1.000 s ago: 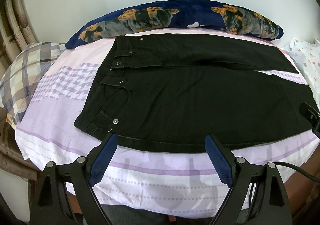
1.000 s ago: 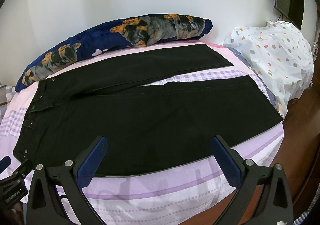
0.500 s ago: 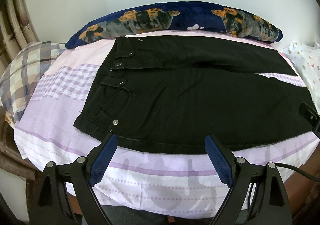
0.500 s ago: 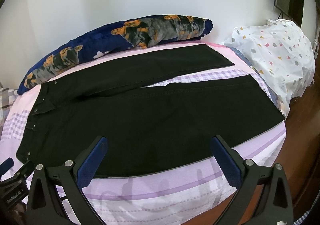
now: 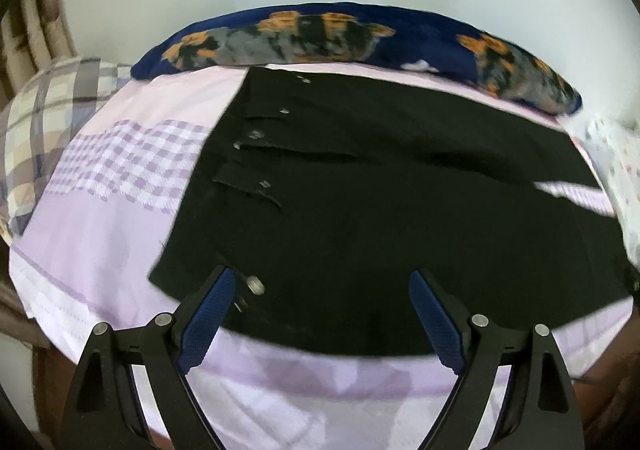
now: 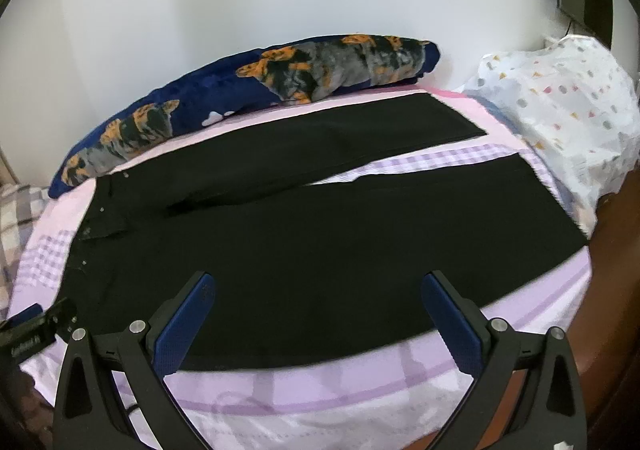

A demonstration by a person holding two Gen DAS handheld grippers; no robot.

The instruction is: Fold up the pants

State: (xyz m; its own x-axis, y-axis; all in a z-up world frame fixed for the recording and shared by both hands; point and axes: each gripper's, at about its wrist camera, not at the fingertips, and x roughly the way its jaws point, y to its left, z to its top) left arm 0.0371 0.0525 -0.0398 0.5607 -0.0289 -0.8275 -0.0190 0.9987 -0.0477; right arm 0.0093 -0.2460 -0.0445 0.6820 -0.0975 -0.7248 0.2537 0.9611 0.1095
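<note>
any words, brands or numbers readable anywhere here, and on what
Left claw body, seen from the right wrist view: a line of pale lettering, too blurred to read.
Pants: metal buttons and rivets only, no readable label.
Sheet, pillow: patterns only, no text.

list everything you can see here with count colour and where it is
pants: 1, black, spread flat on the bed, legs apart
bedsheet: 1, lilac and white with checked bands, under the pants
long pillow: 1, navy with orange-grey dog print, against the wall
plaid pillow: 1, beige-grey, far left
spotted bundle: 1, white with coloured dots, right end
left tool: 1, black with blue pads, open over the waistband end
right tool: 1, same, open over the near leg
</note>
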